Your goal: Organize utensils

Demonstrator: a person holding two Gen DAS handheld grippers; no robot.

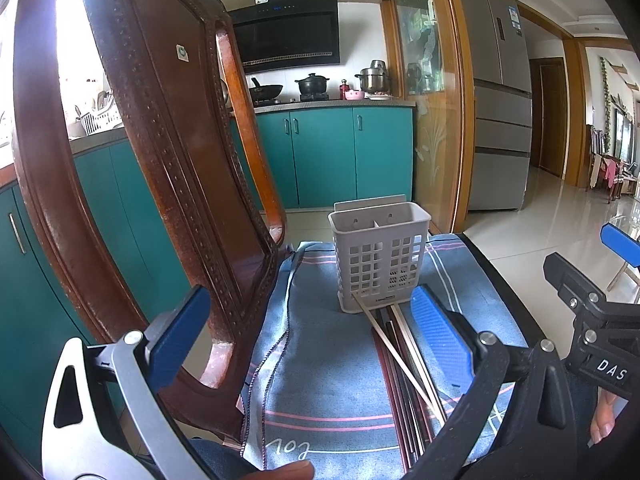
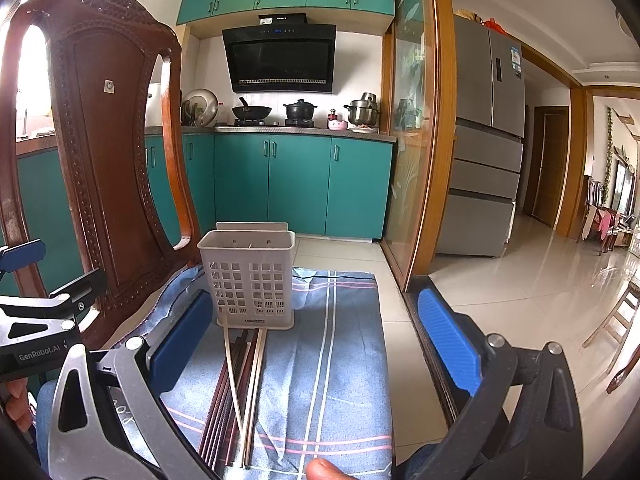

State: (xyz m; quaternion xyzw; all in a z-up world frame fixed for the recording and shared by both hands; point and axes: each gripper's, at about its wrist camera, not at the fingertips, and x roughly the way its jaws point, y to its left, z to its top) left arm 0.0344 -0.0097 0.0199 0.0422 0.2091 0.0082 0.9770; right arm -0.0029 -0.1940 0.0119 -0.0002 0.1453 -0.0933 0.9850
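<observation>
A grey slotted utensil holder [image 1: 379, 258] [image 2: 251, 277] stands upright on a blue striped cloth [image 1: 320, 360] [image 2: 336, 360], apparently empty. Several chopsticks [image 1: 404, 364] [image 2: 240, 384], dark red and pale wood, lie flat on the cloth in front of the holder, tips touching its base. My left gripper [image 1: 308, 344] is open and empty above the cloth, the chopsticks near its right finger. My right gripper [image 2: 316, 344] is open and empty, the chopsticks near its left finger. Each gripper shows at the edge of the other's view.
A carved wooden chair back [image 1: 160, 160] [image 2: 104, 152] stands close on the left of the cloth. Teal kitchen cabinets [image 2: 300, 184], a stove with pots and a fridge [image 2: 484, 136] are behind. A glass sliding door frame [image 2: 424, 140] is on the right.
</observation>
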